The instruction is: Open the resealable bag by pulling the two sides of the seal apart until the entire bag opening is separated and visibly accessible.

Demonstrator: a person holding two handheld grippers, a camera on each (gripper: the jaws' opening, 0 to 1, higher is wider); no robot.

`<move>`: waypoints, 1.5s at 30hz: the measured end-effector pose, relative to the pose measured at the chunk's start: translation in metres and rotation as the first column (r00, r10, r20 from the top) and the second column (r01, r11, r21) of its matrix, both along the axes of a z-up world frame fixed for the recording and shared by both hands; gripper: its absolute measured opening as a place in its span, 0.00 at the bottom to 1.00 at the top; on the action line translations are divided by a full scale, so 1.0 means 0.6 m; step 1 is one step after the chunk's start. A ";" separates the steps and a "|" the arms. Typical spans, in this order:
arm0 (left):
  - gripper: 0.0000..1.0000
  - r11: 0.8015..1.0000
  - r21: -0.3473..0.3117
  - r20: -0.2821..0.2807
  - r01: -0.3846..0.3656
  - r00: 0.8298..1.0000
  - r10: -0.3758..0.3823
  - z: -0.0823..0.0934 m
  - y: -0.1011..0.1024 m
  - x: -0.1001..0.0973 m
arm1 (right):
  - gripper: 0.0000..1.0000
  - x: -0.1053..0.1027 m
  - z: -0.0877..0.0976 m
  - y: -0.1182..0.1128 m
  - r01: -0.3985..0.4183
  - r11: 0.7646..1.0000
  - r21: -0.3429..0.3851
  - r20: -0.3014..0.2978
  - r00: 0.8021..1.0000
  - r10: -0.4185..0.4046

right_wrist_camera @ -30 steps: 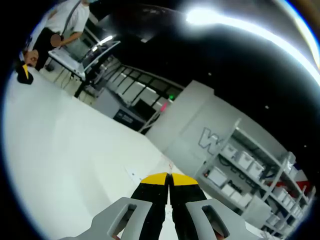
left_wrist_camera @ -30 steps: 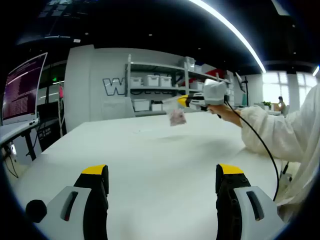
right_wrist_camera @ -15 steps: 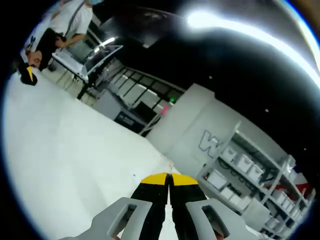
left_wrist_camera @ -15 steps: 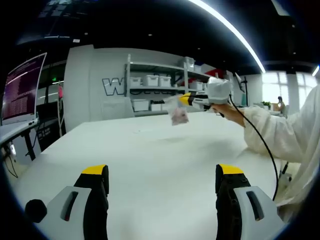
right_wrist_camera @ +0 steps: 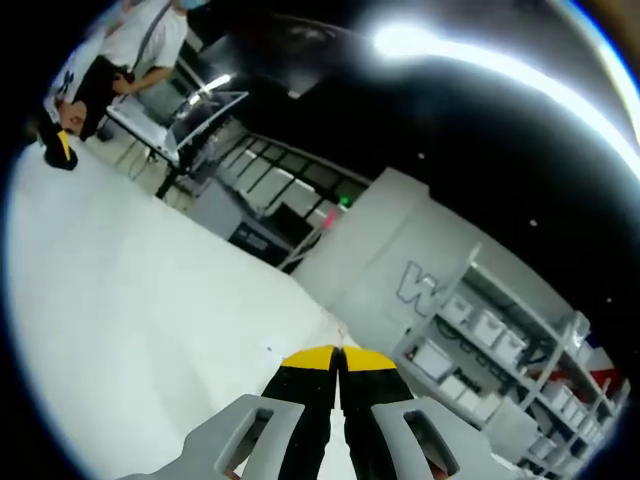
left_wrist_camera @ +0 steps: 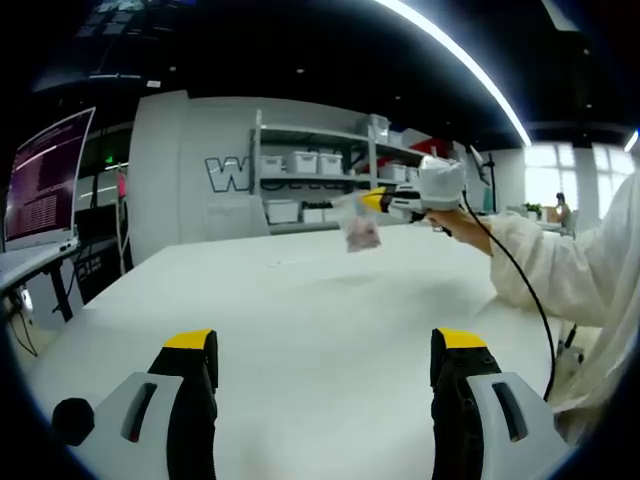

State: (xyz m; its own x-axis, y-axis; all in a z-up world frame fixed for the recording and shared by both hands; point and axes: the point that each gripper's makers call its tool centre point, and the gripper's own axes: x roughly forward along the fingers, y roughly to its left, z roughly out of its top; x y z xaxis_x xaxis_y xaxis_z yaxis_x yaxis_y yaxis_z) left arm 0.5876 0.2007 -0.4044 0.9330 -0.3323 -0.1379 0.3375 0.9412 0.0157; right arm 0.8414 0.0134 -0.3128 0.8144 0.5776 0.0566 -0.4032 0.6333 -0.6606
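All I can read from my grippers is a big outlined letter "W" on the grey wall panel (left_wrist_camera: 228, 172) behind the shelves, its remaining letters hidden, while the monitor's (left_wrist_camera: 45, 180) text lines are too small to read.

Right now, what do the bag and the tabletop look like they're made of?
Bag: thin clear plastic film, probably; the shelving behind shows through its upper part, and pinkish contents sit low inside. It hangs from the right gripper. Too small to judge the seal.

Table: smooth white matte surface, possibly laminate; it takes soft shadows with no sharp reflections.
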 end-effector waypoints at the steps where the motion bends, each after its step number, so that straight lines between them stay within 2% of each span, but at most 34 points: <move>1: 0.87 1.000 0.000 0.000 0.001 1.000 -0.001 0.000 -0.001 0.000 | 0.00 0.000 0.001 -0.001 -0.001 1.000 -0.002 0.001 1.000 0.001; 8: 0.87 1.000 0.001 -0.002 0.002 1.000 -0.002 -0.002 -0.002 0.000 | 0.00 -0.002 0.001 -0.008 -0.007 1.000 0.000 0.004 1.000 0.007; 16: 0.87 1.000 0.002 -0.002 0.005 1.000 -0.005 -0.002 -0.006 0.000 | 0.00 -0.035 -0.003 -0.010 -0.014 1.000 -0.016 0.017 1.000 0.014; 22: 0.87 1.000 0.002 -0.003 0.012 1.000 -0.012 -0.003 -0.011 0.000 | 0.00 -0.032 0.004 -0.017 -0.020 1.000 -0.016 0.022 1.000 0.020; 45: 0.86 1.000 0.011 -0.004 0.025 1.000 -0.025 0.000 -0.023 -0.005 | 0.00 -0.059 0.009 -0.024 -0.038 0.998 -0.057 0.054 0.998 0.041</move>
